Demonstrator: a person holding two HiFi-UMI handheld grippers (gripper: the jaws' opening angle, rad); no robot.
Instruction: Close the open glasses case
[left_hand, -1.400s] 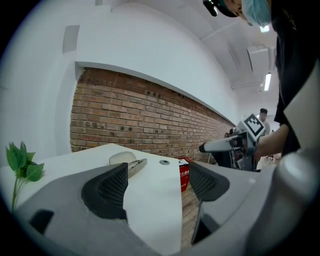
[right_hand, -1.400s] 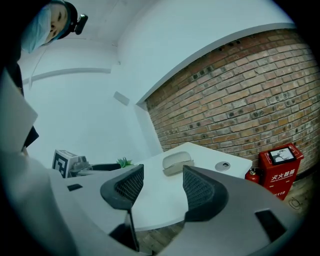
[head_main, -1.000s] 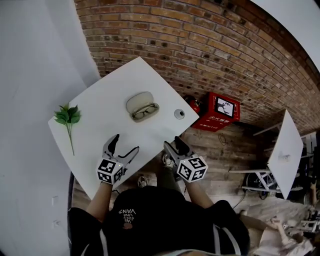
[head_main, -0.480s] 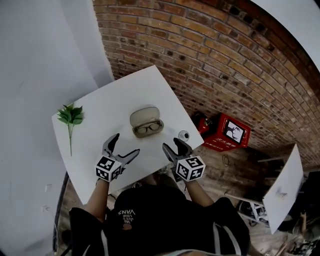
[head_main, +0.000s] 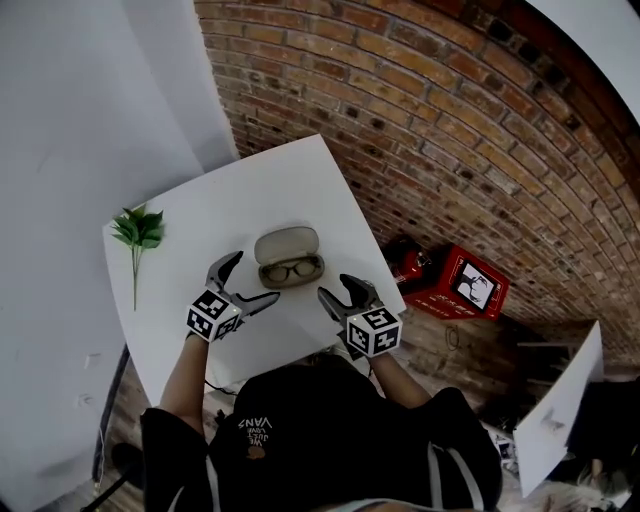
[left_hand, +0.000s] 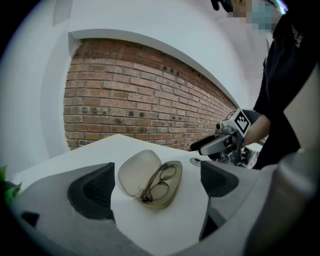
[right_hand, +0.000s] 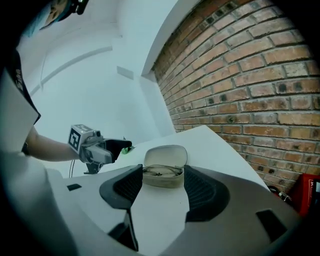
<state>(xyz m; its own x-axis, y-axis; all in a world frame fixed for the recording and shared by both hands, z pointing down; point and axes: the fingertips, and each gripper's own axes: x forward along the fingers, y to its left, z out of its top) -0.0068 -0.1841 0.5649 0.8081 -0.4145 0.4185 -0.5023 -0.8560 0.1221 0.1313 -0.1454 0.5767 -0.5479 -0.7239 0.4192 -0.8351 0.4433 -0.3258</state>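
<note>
Head view shows the case (head_main: 289, 258) lying open near the middle of the bench (head_main: 200, 205). Its lid (head_main: 286, 243) is laid back at 12 o'clock of the tray (left_hand: 175, 187), and the glasses (head_main: 292, 270) sit folded in the tray.

The left gripper (head_main: 255, 277) hovers at 8 o'clock of the case. Its jaws have just been opening and now stand wide apart, with nothing between them but bare bench; the case lies beyond their tips. The right gripper (head_main: 335, 287) sits at 4 o'clock of the case, also spread and empty. Right gripper view frames the case past the tips, and neither pad touches it.

The case looks like a hard, smooth shell, so it is probably light and stiff. It will likely skate across the slick bench if pushed from one side only. The glasses are the fragile part: the frame appears to lie inside the rim, but a pinched temple would stop the lid.

The best hold is probably the lid's free edge at 12 o'clock, tipped over toward 6 o'clock. The other gripper would brace the tray's near wall against sliding. Pressing on the lid's crown, not its rim, should seat it.
</note>
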